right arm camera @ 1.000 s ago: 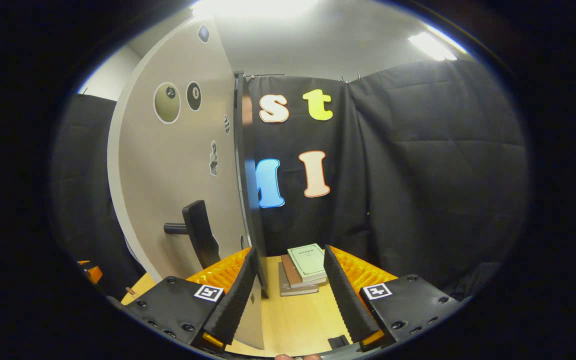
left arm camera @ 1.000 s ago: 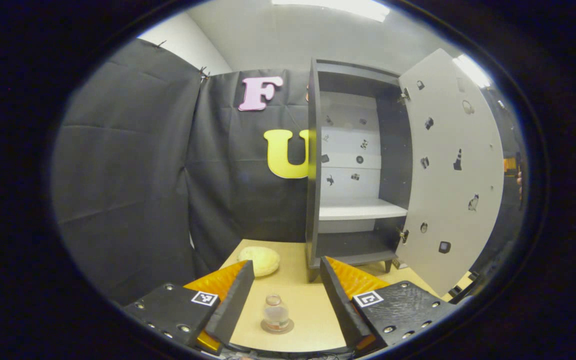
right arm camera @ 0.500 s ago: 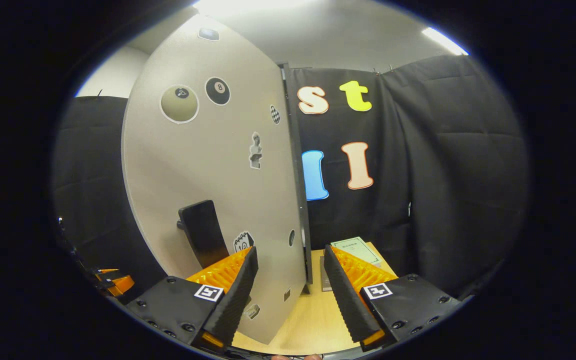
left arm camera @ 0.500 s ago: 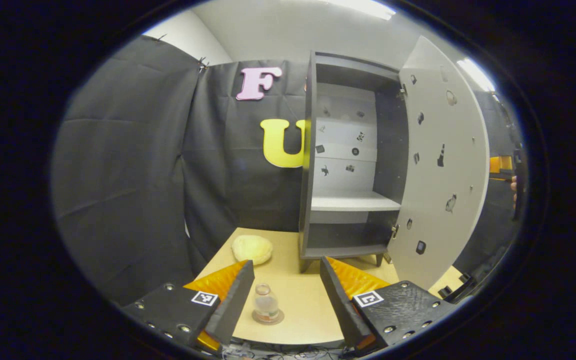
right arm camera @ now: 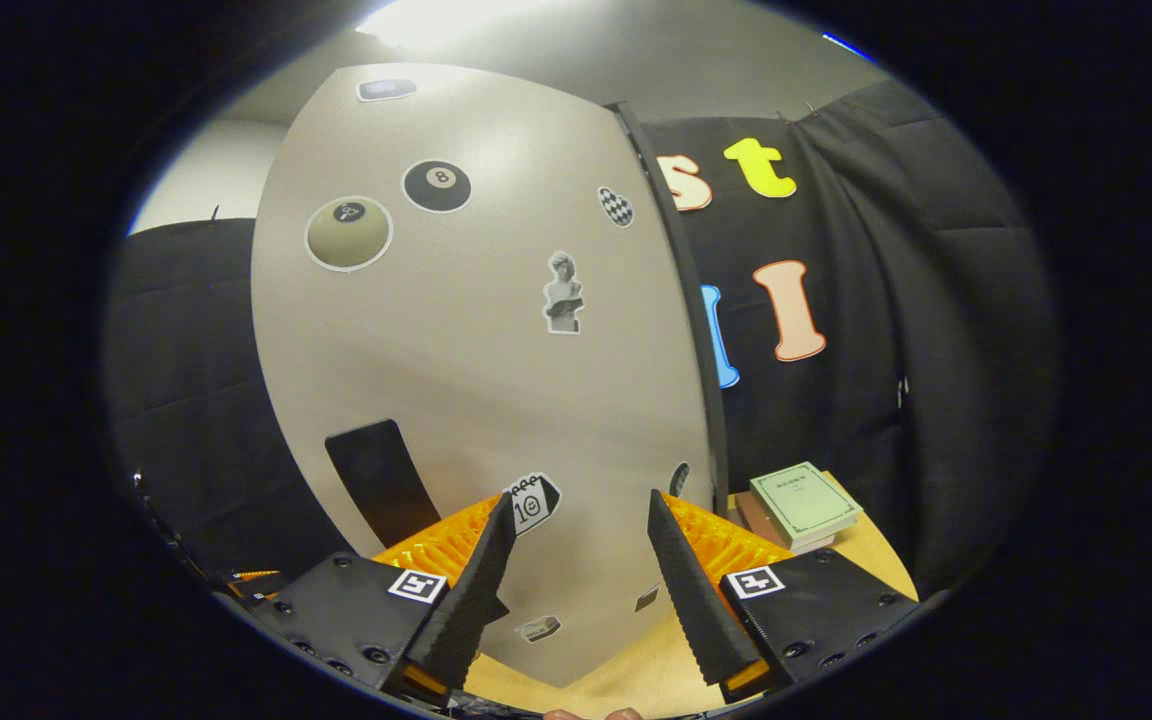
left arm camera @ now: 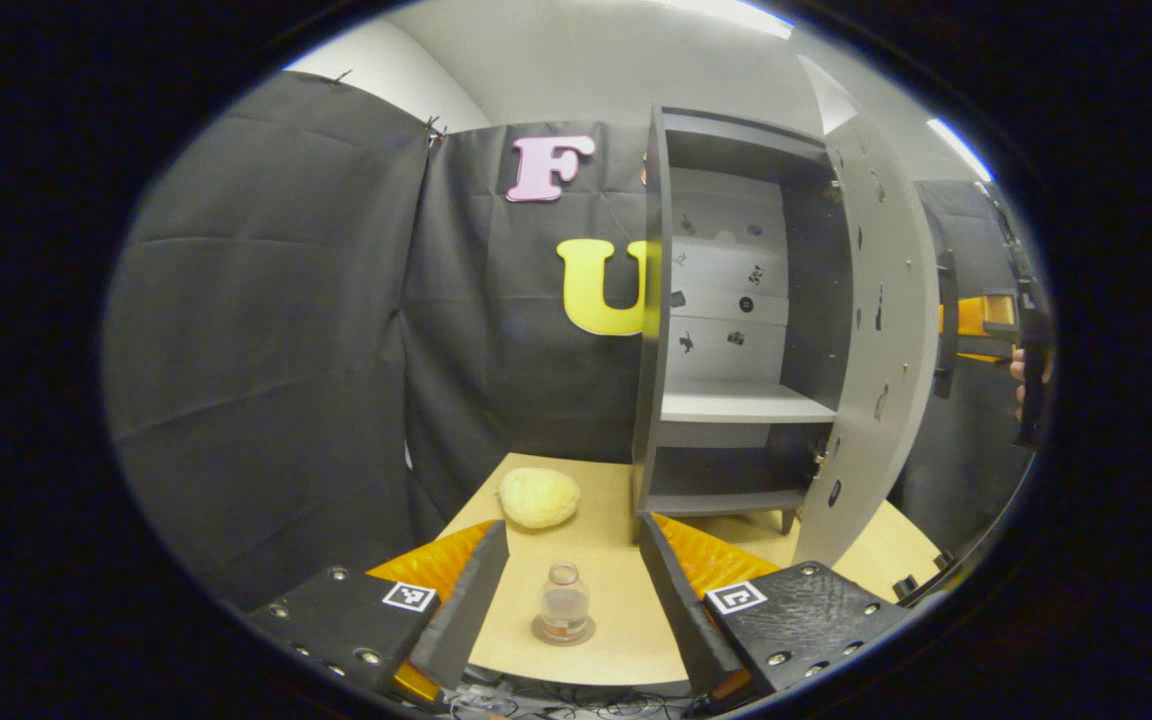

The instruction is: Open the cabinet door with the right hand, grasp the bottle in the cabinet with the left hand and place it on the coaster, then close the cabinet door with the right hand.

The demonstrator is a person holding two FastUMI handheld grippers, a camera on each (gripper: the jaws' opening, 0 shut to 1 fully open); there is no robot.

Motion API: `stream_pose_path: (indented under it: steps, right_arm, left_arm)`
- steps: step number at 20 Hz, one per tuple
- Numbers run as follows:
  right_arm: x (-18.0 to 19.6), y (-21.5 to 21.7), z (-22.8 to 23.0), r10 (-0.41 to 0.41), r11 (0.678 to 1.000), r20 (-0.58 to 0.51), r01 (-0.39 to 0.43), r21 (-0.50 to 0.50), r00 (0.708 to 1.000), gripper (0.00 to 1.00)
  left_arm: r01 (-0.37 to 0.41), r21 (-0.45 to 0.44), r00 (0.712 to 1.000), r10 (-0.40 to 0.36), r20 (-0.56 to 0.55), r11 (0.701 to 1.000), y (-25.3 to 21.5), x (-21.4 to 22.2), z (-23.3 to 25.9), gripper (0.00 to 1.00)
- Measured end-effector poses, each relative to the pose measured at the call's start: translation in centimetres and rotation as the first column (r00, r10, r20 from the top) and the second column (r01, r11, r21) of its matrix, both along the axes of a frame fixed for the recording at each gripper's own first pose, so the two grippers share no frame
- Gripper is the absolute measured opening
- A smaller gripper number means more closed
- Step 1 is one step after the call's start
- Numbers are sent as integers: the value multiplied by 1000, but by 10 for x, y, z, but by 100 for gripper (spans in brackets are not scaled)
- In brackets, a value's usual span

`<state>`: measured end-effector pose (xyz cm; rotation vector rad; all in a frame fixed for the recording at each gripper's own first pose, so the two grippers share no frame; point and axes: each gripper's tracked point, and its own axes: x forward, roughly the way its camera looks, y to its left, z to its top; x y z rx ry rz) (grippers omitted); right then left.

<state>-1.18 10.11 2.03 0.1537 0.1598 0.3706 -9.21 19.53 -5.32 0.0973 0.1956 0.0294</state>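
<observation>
In the left gripper view a small clear bottle [left arm camera: 564, 602] stands upright on a round coaster [left arm camera: 564, 632] near the table's front edge. My left gripper [left arm camera: 571, 590] is open, its fingers on either side of the bottle and apart from it. Behind stands the dark cabinet [left arm camera: 726, 330] with its pale door [left arm camera: 876, 330] partly swung in; the shelves are bare. At the far right the other gripper [left arm camera: 986, 325] sits by the door's outer face. In the right gripper view my right gripper [right arm camera: 576, 560] is open, close against the door's stickered face [right arm camera: 496, 350], right of the black handle [right arm camera: 381, 480].
A yellowish rounded lump [left arm camera: 538, 497] lies on the wooden table [left arm camera: 626, 620] left of the cabinet. A stack of books [right arm camera: 802, 503] lies on the table right of the door in the right gripper view. Black cloth walls surround the booth.
The cabinet door has swung toward the cabinet, narrowing the opening. My right gripper went from straddling the door's edge to facing its outer side. The left gripper has drawn back slightly from the bottle.
</observation>
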Motion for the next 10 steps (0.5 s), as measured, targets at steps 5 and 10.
stream_pose_path:
  steps: [5, 10]
  right_arm:
    - [25, 51, 21, 66, 997, 49, -69, 45, 997, 87]
    - [39, 36, 17, -5, 999, 76, 8, -32, 997, 87]
  left_arm:
    - [-20, -21, 1000, 20, 16, 1000, 4, 11, 6, 83]
    - [3, -37, 999, -1, 46, 999, 1, 17, 11, 80]
